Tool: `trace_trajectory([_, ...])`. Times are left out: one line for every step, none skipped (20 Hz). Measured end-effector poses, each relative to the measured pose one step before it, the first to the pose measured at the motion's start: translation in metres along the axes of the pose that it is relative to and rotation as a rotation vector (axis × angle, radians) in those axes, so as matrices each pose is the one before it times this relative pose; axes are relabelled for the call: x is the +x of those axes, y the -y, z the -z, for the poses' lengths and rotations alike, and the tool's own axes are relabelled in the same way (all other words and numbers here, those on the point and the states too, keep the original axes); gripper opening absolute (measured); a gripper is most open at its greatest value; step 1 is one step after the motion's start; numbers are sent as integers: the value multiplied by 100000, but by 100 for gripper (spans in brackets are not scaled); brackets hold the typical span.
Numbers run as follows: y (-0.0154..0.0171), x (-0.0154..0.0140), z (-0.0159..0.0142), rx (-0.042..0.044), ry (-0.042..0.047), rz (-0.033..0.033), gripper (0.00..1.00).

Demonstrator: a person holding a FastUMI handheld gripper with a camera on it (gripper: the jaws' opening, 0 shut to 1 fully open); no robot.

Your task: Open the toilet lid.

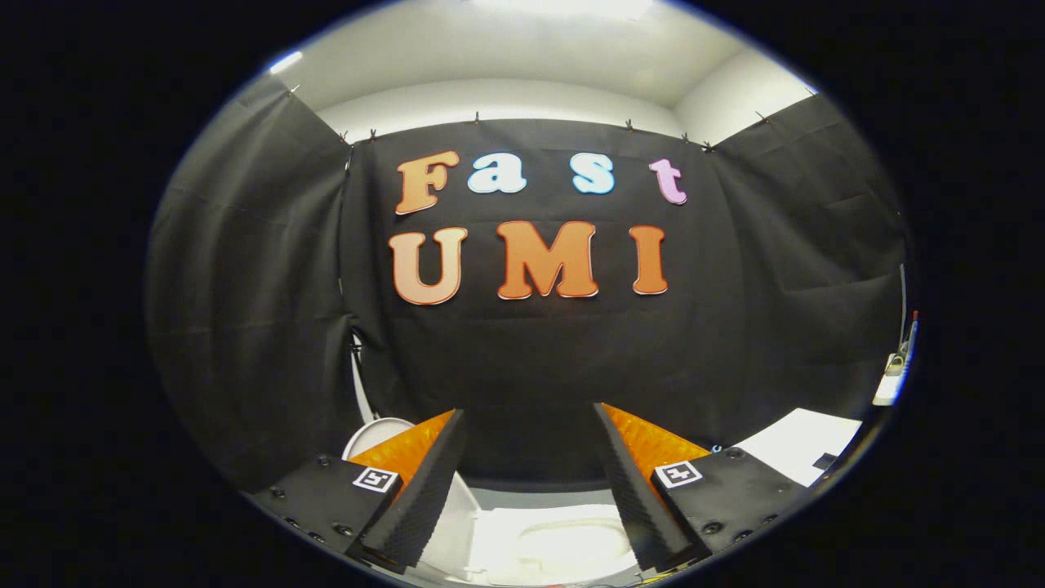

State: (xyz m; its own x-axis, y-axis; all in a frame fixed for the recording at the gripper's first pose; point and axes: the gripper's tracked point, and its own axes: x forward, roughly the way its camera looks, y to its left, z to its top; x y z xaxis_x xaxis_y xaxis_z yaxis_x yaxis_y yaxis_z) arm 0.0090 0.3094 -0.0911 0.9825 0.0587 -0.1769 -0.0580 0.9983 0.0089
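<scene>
The black cloth wall (531,351) rises straight ahead of you, at twelve o'clock from the fingers. Below it, at six o'clock, sits the white toilet (555,543), seen between and under the fingers; glare washes it out, so you cannot tell where its lid edge runs. A white round thing (377,431) peeks out at ten o'clock, beside the left finger. Your gripper (531,469) is spread wide, with nothing between its fingers. Expect the lid to be stiff, smooth, fairly light plastic that slips on a hinge. Judge a hold at the front lip, farthest from the hinge, hooking a finger under it.
</scene>
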Motion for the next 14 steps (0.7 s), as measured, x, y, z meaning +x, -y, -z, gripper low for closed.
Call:
trace_trajectory([1109, -250, -373, -725, 580, 1003, 98])
trace_trajectory([988, 180, -315, -981, 588, 946, 98])
trace_trajectory([830, 42, -305, -1305, 465, 686, 98])
trace_trajectory([681, -7, -240, -1147, 371, 468, 98])
trace_trajectory([663, 38, -122, -673, 386, 415, 98])
trace_trajectory([684, -39, -38, -217, 320, 1106, 98])
trace_trajectory([637, -63, 10, 550, -159, 866, 98])
trace_trajectory([633, 22, 277, 1458, -549, 586, 98])
trace_trajectory([256, -64, 128, 1900, -356, 97, 98])
trace_trajectory([152, -138, 3, 1487, -289, 118, 98])
trace_trajectory([246, -8, -9, 355, 76, 188, 98])
trace_trajectory([342, -29, -29, -542, 200, 647, 98])
trace_trajectory([313, 0, -18, -759, 195, 489, 98])
trace_trajectory([46, 8, -150, -490, 269, 101, 98])
